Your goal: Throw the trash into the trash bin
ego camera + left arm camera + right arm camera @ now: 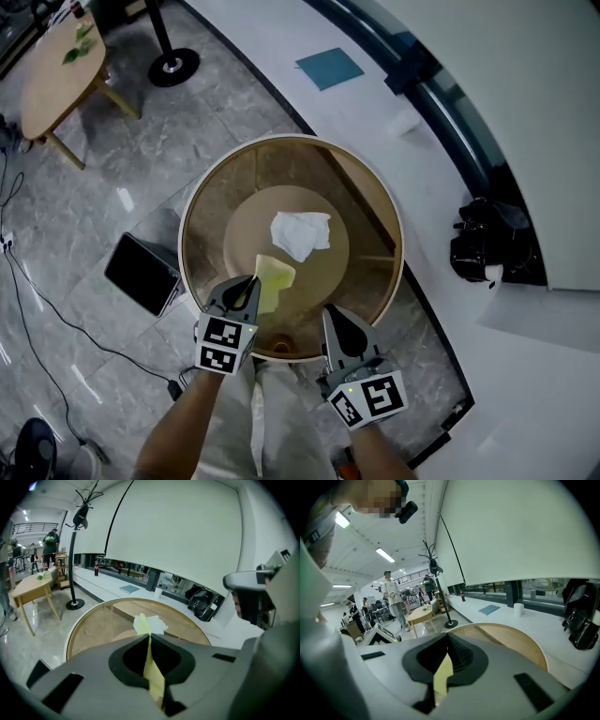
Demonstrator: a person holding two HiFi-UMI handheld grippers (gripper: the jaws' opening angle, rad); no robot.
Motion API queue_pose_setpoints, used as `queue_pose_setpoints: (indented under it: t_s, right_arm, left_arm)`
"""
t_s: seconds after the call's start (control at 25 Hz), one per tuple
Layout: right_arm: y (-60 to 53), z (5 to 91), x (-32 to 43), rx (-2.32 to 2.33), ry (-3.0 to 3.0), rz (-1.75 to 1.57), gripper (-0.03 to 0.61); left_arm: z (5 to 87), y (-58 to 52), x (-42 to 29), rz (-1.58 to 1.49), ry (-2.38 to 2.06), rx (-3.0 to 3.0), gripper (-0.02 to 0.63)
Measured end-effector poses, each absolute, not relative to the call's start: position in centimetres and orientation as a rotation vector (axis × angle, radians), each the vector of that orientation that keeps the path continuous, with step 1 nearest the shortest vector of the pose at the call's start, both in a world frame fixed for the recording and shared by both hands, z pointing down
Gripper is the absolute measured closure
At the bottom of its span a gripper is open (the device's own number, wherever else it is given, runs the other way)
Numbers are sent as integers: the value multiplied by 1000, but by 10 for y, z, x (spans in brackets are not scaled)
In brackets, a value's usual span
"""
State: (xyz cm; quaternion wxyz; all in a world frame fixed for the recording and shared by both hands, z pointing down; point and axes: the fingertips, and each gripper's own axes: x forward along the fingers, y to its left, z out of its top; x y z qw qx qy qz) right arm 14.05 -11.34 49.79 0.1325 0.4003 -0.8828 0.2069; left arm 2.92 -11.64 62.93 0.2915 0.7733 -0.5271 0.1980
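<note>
Our left gripper (248, 287) is clenched on the yellow paper (274, 278), above the near edge of the round table (184, 225). The right gripper (331, 313) is closed too. We should keep the squeeze firm and carry the paper left to the dark box (141, 272) on the floor, probably the bin.

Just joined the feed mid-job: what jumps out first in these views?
First, the yellow paper, pinched upright in the shut jaws of the left gripper over the near edge of the round glass-topped table. Next, the crumpled white tissue lying near the table's middle, just beyond the paper.
</note>
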Motion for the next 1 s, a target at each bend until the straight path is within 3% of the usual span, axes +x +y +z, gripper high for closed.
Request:
queue_pose_setpoints:
  t_s: [0.32, 0.76, 1.0]
  right_arm:
    - [-107, 493, 58, 974, -2631, 568, 561]
    - [-62, 483, -120, 581, -2744, 537, 562]
    - [-41, 481, -181, 431, -2757, 511, 561]
  left_arm:
    - [601, -102, -47, 410, -1563, 1965, 591]
    - [561, -24, -239, 314, -1881, 1706, 591]
    - [557, 9, -300, 267, -1989, 1584, 591]
